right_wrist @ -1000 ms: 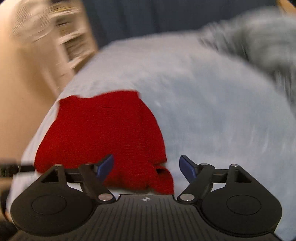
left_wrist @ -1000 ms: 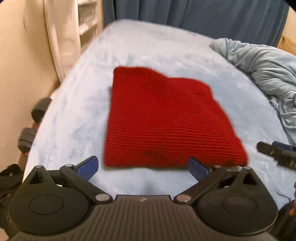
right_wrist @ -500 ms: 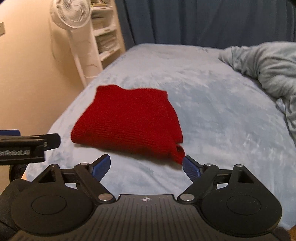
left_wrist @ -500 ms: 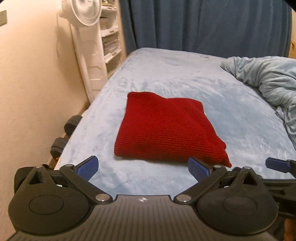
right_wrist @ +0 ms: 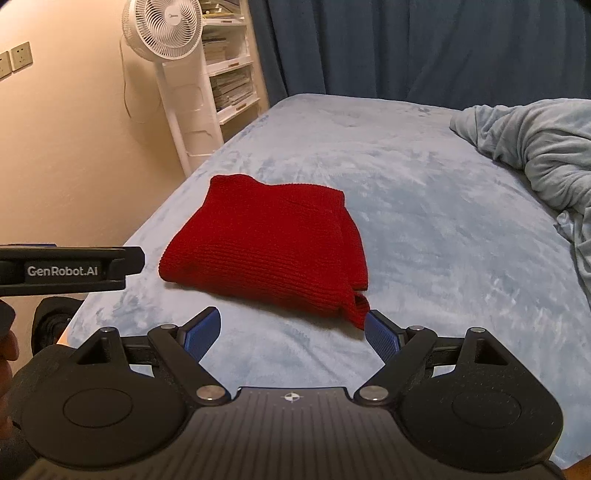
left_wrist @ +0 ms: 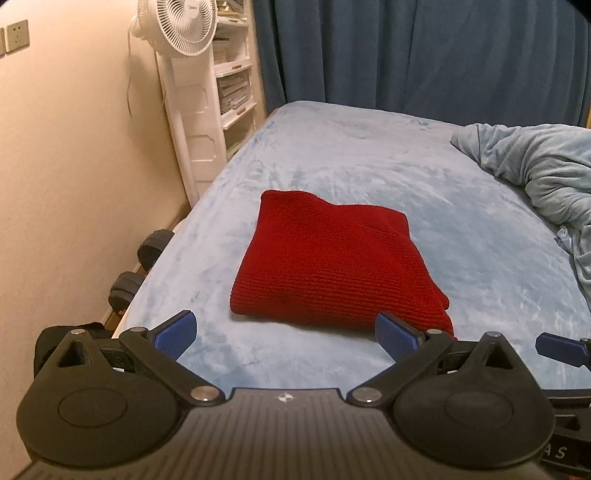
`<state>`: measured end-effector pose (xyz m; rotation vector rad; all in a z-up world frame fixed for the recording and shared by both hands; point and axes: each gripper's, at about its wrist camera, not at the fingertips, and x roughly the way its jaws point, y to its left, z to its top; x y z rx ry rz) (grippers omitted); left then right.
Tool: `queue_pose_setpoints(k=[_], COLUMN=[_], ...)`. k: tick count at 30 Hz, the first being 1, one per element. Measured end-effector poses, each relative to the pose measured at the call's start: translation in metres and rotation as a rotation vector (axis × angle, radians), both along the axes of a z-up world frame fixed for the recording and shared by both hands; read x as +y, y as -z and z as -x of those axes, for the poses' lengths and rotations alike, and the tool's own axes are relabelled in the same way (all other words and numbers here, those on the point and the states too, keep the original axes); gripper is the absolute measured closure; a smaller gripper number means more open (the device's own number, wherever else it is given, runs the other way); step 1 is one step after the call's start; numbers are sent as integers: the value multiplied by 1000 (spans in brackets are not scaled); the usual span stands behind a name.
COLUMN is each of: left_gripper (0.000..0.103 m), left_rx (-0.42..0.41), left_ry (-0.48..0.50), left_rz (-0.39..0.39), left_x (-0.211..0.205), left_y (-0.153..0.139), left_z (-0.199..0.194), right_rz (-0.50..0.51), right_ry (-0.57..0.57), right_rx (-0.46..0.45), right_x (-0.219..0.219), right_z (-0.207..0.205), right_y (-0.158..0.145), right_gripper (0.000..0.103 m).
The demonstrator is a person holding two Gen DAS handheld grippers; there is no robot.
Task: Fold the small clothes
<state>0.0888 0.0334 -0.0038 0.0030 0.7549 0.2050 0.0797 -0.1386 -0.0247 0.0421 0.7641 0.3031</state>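
Note:
A red knitted garment (left_wrist: 336, 266) (right_wrist: 273, 247) lies folded into a thick rectangle on the pale blue bed (left_wrist: 461, 221) (right_wrist: 424, 206). My left gripper (left_wrist: 286, 332) hovers open at the near edge of the bed, short of the garment, with nothing between its blue pads. My right gripper (right_wrist: 291, 332) is open too and holds nothing; its right pad sits just before a small loose corner of the garment. The side of the left gripper shows at the left of the right wrist view, and a blue fingertip (left_wrist: 557, 349) of the right gripper shows in the left wrist view.
A crumpled light blue blanket (left_wrist: 543, 173) (right_wrist: 535, 155) is piled at the right of the bed. A white standing fan (left_wrist: 181, 37) (right_wrist: 166, 33) and white shelves (right_wrist: 229, 74) stand by the beige wall at left. Dark dumbbells (left_wrist: 140, 266) lie on the floor beside the bed. Dark blue curtains (left_wrist: 406, 55) hang behind.
Both grippers have drawn back and up from the garment, which now lies farther off and folded on the bed. In the last half second they have stayed nearly still.

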Motion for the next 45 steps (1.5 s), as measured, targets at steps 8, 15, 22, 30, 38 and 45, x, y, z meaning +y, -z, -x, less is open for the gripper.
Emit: queue_pose_setpoints(k=[8,15,22,30,38,45], left_gripper=[0,0,0,0,0,0], left_rx=[-2,5,3,1,3,5], left_ry=[2,2,11,11,15,17], left_rz=[-5,-11,-21,-23,-24,-24], left_x=[0,-1,-5,-5,-8,-11], left_y=[0,-3,-6,-8,-9,-9], left_z=[2,2,6,8,8,8], right_rz=[0,-5,-4,2,5,6], right_ry=[-2,-14,-33,-43,-41,-37], right_rx=[6,3,9,0,-1,-1], right_x=[-2,-4,-1,1,1,0], right_z=[2,5,8,10,11,12], right_y=[-2,-4,-4,-6,-6,-6], right_gripper=[17,17,17,17,17,17])
